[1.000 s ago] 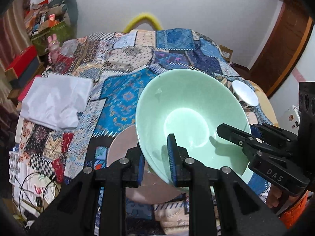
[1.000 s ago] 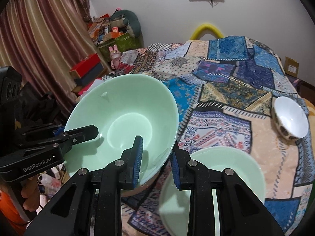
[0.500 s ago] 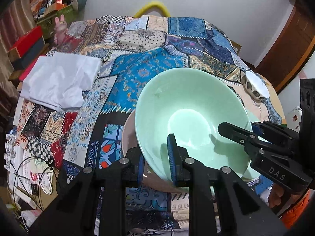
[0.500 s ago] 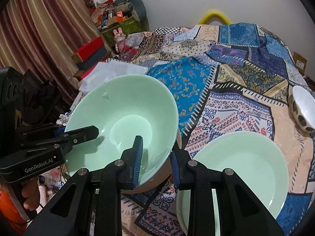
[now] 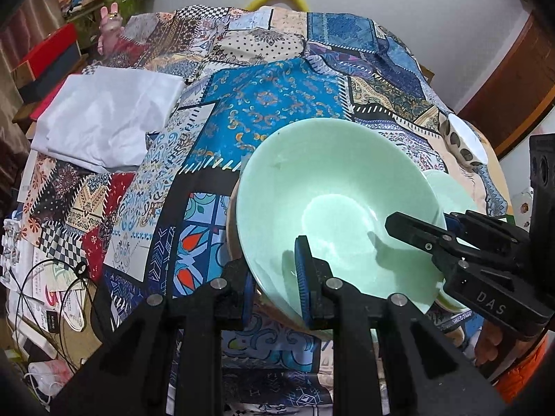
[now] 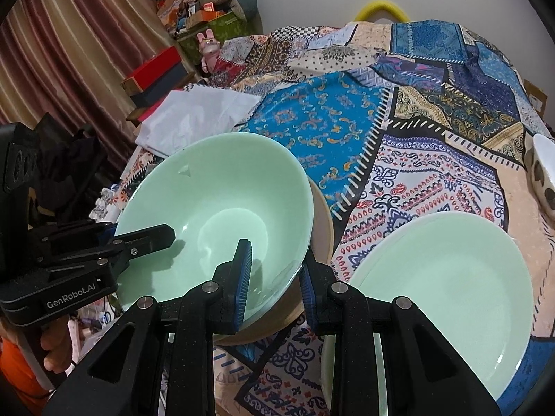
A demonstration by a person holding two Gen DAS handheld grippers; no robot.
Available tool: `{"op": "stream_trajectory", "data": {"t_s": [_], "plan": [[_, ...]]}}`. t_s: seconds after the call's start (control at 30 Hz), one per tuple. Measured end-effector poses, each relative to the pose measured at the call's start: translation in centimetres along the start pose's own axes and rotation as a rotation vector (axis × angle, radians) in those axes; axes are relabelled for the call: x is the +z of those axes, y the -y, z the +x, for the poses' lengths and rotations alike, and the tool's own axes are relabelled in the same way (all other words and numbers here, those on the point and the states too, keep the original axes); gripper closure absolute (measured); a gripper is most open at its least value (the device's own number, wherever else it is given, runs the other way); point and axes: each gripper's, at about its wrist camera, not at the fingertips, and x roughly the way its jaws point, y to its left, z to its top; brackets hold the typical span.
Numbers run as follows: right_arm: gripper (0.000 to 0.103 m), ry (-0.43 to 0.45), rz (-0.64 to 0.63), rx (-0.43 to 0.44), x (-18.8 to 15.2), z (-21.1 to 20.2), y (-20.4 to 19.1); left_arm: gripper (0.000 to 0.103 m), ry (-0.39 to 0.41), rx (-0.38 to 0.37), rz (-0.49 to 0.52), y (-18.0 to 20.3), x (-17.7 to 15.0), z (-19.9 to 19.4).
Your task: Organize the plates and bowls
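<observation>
A large mint-green bowl [image 5: 333, 204] [image 6: 222, 208] is held by both grippers over a tan plate [image 6: 322, 222] on the patchwork cloth. My left gripper [image 5: 274, 287] is shut on the bowl's near rim; it shows at the left in the right wrist view [image 6: 142, 239]. My right gripper [image 6: 274, 277] is shut on the bowl's opposite rim; it shows at the right in the left wrist view [image 5: 416, 232]. A mint-green plate [image 6: 440, 287] lies to the right of the bowl. A small white patterned bowl [image 5: 463, 140] [image 6: 543, 173] lies at the far right.
A folded white cloth [image 5: 104, 121] lies at the left of the patchwork-covered table [image 5: 277, 104]. Cables and papers [image 5: 52, 294] lie off the near left edge. Boxes and clutter [image 6: 204, 10] stand by the curtain at the back left.
Both grippers have lowered the green bowl toward the tan plate. The table and green plate now look closer and larger.
</observation>
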Motion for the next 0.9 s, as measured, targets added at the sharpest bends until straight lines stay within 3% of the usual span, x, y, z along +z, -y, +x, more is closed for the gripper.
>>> {"op": "stream_trajectory", "data": {"t_s": [0.37,0.9], "plan": [[0.079,-0.043,-0.025,-0.018,-0.3,1.0,0.0,0.083,-0.018,-0.006,0.006,-0.4,-0.6,1.3],[0.078,-0.023,-0.03,-0.013,-0.1,-0.1,0.4,0.083,-0.02,0.038,0.024,-0.1,-0.2,2.0]]}}
